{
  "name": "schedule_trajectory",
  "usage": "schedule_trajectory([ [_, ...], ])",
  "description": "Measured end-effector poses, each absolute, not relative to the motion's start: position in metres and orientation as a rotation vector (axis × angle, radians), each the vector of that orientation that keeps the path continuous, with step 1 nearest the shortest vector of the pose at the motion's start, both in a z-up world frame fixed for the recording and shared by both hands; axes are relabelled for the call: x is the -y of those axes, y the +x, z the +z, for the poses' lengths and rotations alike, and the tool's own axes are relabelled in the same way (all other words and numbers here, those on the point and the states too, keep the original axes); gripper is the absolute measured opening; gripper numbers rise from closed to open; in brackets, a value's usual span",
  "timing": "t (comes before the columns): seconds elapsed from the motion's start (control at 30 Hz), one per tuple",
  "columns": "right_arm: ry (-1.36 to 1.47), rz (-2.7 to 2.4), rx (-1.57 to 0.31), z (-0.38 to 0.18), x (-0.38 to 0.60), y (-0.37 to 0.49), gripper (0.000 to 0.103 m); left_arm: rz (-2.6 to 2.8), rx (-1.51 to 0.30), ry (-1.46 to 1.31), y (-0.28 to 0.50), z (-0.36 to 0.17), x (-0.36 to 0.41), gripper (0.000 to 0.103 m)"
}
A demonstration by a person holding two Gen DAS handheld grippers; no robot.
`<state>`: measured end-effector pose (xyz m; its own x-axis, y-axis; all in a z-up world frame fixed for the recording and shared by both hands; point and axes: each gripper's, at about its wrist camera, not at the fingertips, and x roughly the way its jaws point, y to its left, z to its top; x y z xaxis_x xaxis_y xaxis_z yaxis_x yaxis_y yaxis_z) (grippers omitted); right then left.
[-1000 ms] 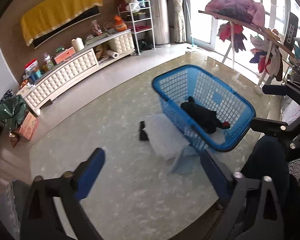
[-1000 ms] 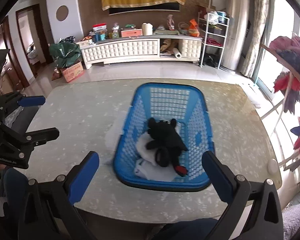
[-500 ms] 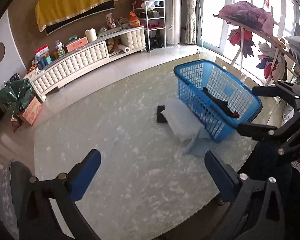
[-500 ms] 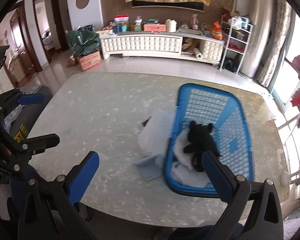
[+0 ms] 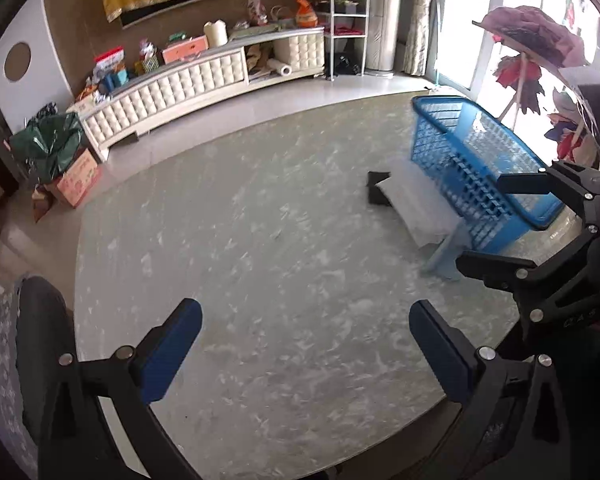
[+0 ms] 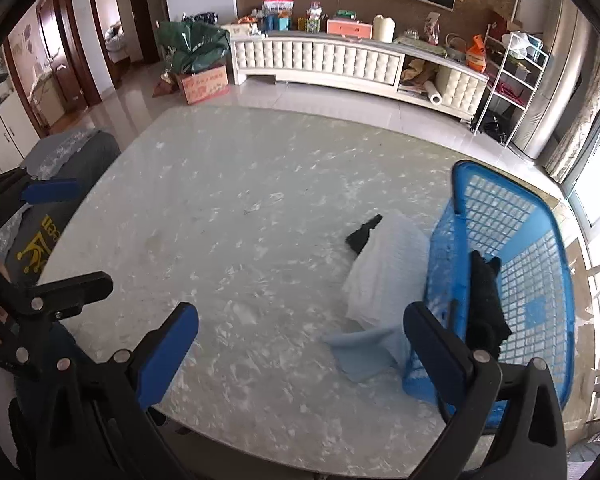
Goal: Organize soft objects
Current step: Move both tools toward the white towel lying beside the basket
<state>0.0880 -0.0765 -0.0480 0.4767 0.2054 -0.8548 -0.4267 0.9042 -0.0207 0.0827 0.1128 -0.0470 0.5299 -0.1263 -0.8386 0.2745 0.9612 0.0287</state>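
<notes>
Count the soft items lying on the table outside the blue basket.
3: a white cloth against the basket wall, a small black item at its far end, a light blue cloth at its near end. More may be hidden beneath.

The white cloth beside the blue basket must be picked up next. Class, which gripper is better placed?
Probably the right gripper. Its jaws are open, with the white cloth just ahead, against the basket. The left gripper, also open, faces bare table, with the cloth farther off to its right.
</notes>
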Motion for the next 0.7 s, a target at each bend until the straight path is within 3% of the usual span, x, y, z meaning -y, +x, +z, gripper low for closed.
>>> schedule_trajectory([
  [0.7,-0.407,0.103,-1.118,-0.133,0.043,0.157,0.103,-0.246,-1.121,0.176,0.164,-0.132,-0.123,0.103],
])
